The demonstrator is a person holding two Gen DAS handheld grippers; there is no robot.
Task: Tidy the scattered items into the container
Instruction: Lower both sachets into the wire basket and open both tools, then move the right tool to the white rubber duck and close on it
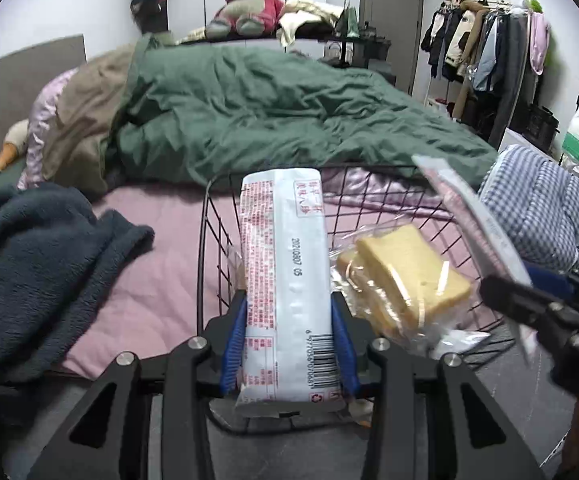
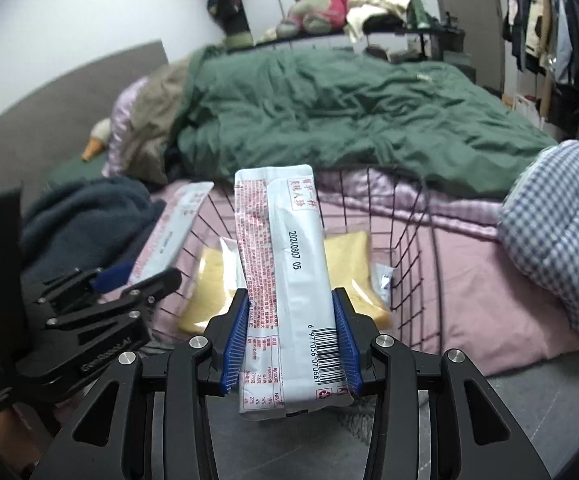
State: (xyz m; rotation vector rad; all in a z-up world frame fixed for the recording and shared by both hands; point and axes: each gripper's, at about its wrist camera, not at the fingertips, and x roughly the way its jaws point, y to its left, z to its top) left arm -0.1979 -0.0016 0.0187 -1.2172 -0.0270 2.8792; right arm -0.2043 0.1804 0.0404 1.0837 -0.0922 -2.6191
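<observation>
A white sachet (image 1: 285, 280) was clamped between the blue pads of the left gripper (image 1: 289, 344), and a second sachet (image 2: 285, 280) by the right gripper (image 2: 289, 344). Both were held above the wire basket (image 1: 217, 216), where wrapped bread (image 1: 409, 272) lay.

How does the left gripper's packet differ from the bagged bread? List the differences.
The packet is opaque white with red print; the bread sits in clear wrap. The packet is long and narrow; the bread is squarish. The packet is clamped in the left gripper; the bread lies in the wire basket. Both are wrapped.
</observation>
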